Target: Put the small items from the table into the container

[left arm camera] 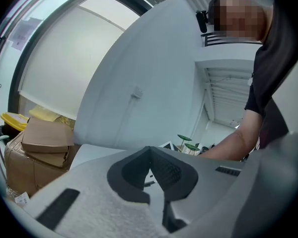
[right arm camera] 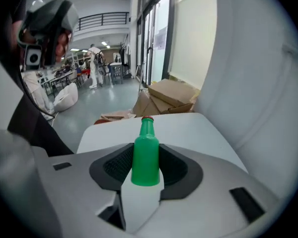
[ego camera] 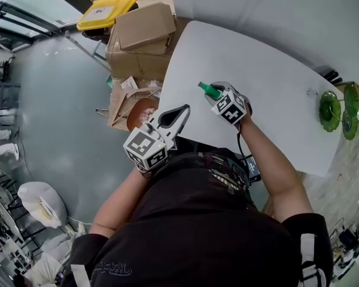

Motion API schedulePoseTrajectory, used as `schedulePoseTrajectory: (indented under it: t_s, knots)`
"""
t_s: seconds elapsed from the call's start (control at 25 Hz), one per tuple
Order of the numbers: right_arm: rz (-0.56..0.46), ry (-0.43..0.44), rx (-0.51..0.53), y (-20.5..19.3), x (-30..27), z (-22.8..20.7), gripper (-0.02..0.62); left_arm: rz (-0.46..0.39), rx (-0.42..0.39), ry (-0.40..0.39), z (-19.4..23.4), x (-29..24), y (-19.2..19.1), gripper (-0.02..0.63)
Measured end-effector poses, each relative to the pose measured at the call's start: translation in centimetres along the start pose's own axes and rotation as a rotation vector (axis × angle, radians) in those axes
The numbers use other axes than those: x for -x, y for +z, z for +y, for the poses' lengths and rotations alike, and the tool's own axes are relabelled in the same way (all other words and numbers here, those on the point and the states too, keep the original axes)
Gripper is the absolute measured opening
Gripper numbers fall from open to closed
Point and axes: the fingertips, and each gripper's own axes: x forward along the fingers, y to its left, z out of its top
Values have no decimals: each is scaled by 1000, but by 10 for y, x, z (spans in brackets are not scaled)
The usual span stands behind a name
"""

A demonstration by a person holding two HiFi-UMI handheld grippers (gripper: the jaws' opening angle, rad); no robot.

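Bottle update: green bottle (ego camera: 209, 90) sits pinched in my right gripper (right arm camera: 146, 162), fingers closed on its belly, above the tabletop's (ego camera: 269, 82) 9 o'clock edge. Left gripper (left arm camera: 150, 151) fingers are shut and empty. The bottle's slick and round, so any tilt could let it squirt out.

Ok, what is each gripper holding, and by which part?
The right gripper clamps the green bottle by its lower body. The left gripper is shut, holding nothing.
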Motion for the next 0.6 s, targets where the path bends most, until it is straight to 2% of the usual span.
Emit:
schedulePoseTrajectory:
  t_s: [0.32,0.6]
  knots:
    - [-305,-116,-273,61,100,16,161,-12,-42,-78,-20,6,10,6]
    - [-510,-179,-363,105,167,40,161,-40,-80,-107,-26,18,20,6]
